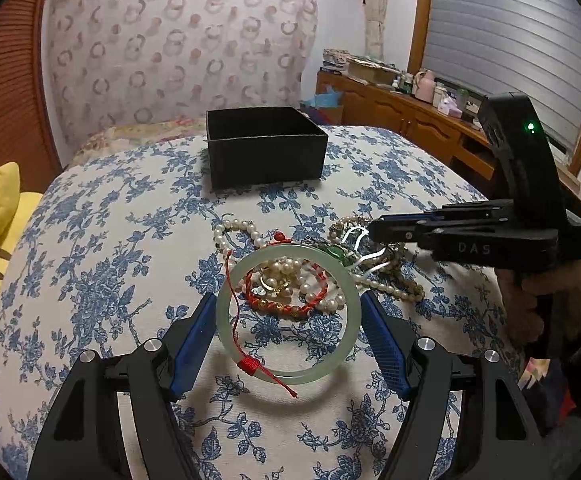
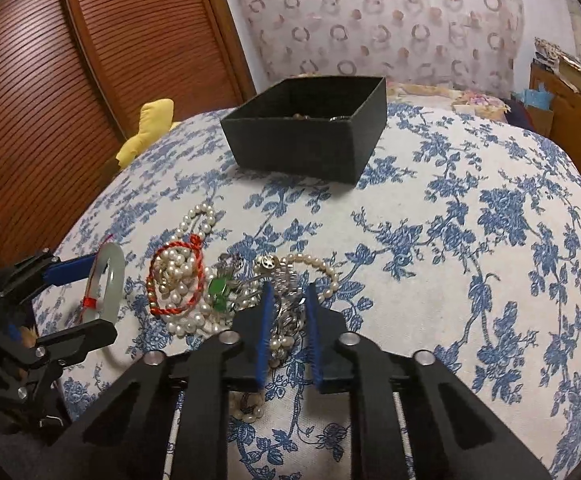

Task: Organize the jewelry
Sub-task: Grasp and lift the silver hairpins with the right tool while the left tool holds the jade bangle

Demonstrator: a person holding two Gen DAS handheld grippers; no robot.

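— Jade-green bangle (image 1: 288,314) with a red cord sat clamped between the left tool's (image 1: 288,312) blue pads, above the floral bed (image 1: 90,280)?
— Yes. The right tool (image 2: 288,300), marked "DAS", was nearly closed around a silver chain (image 2: 286,316) in the jewelry pile (image 2: 194,280); black box (image 2: 310,132) at twelve o'clock.

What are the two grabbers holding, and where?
Left gripper clamps the pale green jade bangle across its outer rim. Right gripper pinches tangled silver chains.
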